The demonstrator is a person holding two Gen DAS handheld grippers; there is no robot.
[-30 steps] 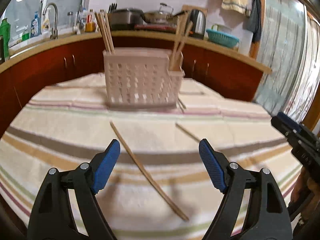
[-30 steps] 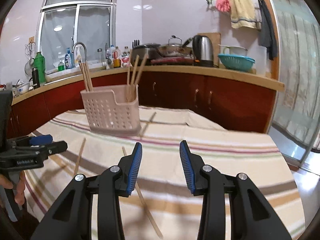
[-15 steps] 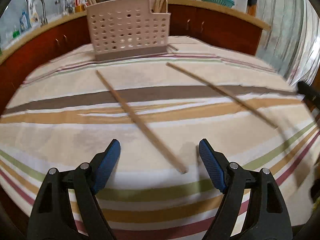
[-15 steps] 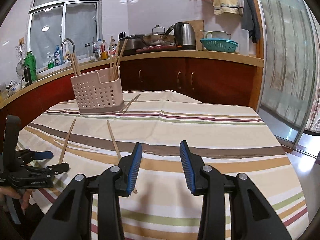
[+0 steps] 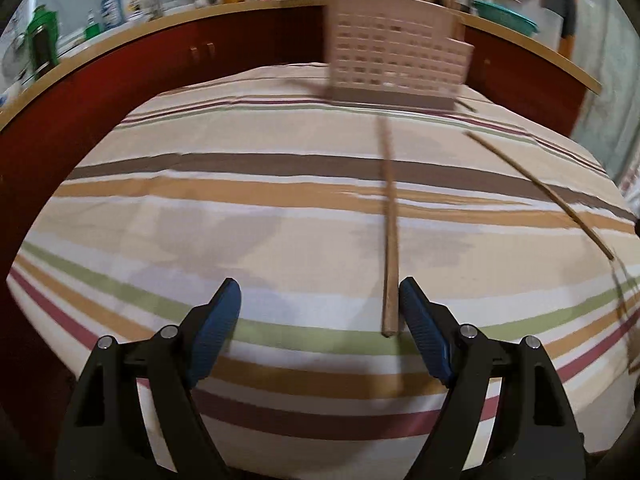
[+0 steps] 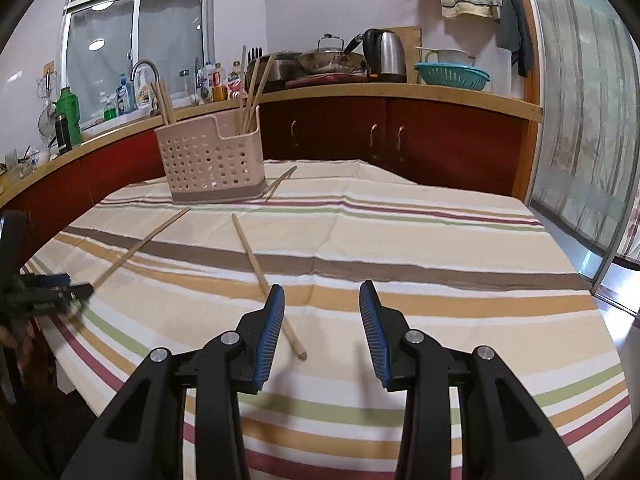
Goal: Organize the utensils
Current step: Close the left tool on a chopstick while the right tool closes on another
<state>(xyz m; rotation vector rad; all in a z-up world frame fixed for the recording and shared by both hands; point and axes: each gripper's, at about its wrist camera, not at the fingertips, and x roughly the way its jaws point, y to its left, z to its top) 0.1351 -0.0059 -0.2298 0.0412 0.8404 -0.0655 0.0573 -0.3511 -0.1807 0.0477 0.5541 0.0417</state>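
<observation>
Two loose wooden chopsticks [image 6: 264, 276] [image 6: 140, 245] flat on striped cloth before pink perforated holder [image 6: 212, 160] of upright chopsticks

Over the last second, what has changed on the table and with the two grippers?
The left gripper came down and closer to the nearer chopstick, whose end now lies just inside its right pad; jaws open, nothing gripped. The right gripper sank toward the other chopstick, also open. Both chopsticks and the utensil holder stayed put.

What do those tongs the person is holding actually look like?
Both are alike. The left tongs and the right tongs each have two matte black plastic arms shaped like clamp handles, with cut-out slots and silver rivets at the joints. The fingers carry ribbed blue pads. No cables or sleeves show.
</observation>
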